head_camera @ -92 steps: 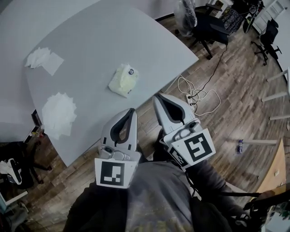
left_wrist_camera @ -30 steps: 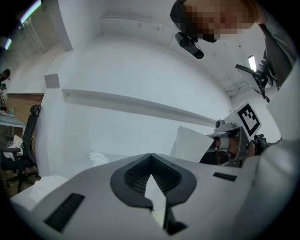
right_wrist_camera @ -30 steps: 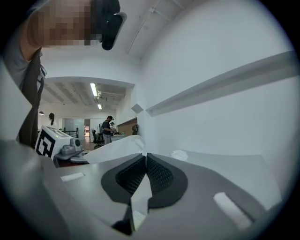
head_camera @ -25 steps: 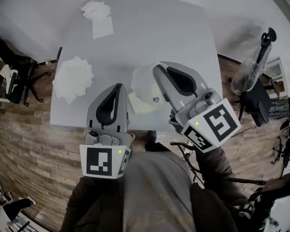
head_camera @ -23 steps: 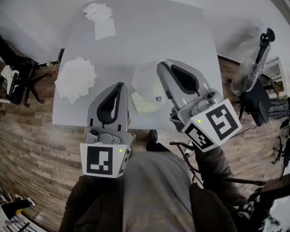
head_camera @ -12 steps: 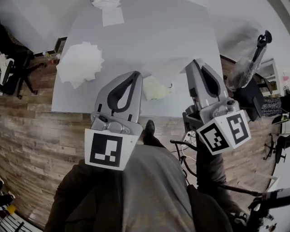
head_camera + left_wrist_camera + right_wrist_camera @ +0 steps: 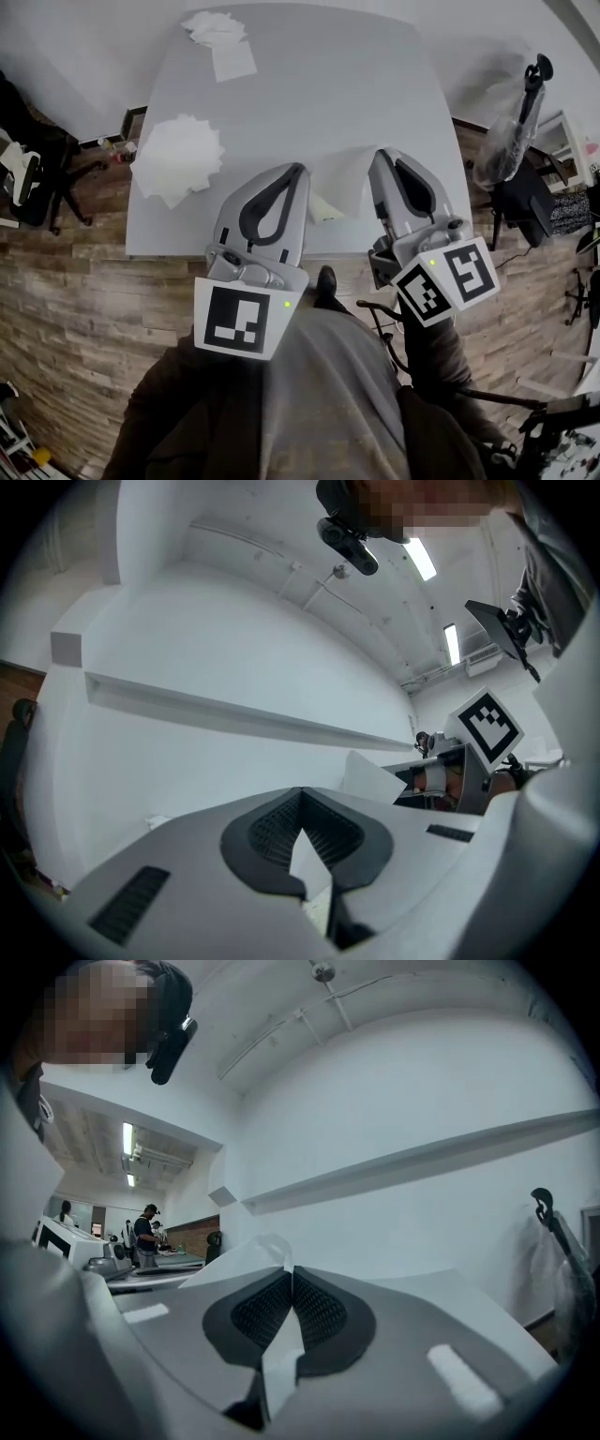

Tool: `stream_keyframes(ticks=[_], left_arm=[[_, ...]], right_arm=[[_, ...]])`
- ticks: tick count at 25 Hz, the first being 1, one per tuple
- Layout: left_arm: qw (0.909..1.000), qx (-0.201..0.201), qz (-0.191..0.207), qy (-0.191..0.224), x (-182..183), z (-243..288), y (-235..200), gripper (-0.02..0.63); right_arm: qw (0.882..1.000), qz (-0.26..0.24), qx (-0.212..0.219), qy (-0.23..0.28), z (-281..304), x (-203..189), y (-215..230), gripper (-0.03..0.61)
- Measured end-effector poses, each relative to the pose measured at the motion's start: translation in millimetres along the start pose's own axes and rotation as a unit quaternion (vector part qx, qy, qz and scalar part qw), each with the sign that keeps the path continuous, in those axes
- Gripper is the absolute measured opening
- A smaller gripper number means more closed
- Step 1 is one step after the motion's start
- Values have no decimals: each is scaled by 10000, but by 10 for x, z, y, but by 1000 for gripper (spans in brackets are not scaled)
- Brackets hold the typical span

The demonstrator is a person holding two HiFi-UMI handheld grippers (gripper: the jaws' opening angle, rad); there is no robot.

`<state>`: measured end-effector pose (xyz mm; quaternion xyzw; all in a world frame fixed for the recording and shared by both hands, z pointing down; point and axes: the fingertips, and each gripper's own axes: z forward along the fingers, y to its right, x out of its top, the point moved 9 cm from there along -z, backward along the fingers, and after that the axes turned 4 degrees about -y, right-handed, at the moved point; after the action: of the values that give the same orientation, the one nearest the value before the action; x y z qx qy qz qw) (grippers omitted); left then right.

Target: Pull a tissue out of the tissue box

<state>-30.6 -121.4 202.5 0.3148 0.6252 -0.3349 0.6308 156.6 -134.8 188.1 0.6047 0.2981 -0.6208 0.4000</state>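
Observation:
The pale yellow tissue pack (image 7: 323, 208) shows between my two grippers, near the grey table's (image 7: 309, 75) front edge, half hidden by them. My left gripper (image 7: 300, 169) is shut, with a pale edge of the pack caught between its jaws (image 7: 300, 791). A white tissue (image 7: 347, 176) stretches from the pack up to my right gripper (image 7: 380, 155), which is shut on the sheet's corner. In the right gripper view the tissue (image 7: 234, 1262) fans out to the left of the closed tips (image 7: 292, 1269). The left gripper view shows the same tissue (image 7: 375, 775) off to the right.
A heap of loose tissues (image 7: 178, 159) lies at the table's left edge, and another heap (image 7: 217, 33) at the far end. An office chair (image 7: 28, 178) stands on the left. On the right stands a chair under a plastic bag (image 7: 511, 141). The floor is wood.
My right gripper has pulled away to the right of the pack, and a white tissue has come out with it. My left gripper has stayed at the pack.

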Motion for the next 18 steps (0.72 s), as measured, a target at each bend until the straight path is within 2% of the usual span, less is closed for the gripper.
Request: stream_keyframes(ticks=[4,9,18], left_arm=[[9999,122,-13,-65,50,0,-11,-2],[9989,373,213,184,133,10,14,-2],[9988,399,273,71,128,9,114,-2]], right_arm=[[9998,-80,168,111,85,53,-23,5],[9990,-183,344,212,103,80,-26,3],[9988,-79,422,250,49,58,18,3]])
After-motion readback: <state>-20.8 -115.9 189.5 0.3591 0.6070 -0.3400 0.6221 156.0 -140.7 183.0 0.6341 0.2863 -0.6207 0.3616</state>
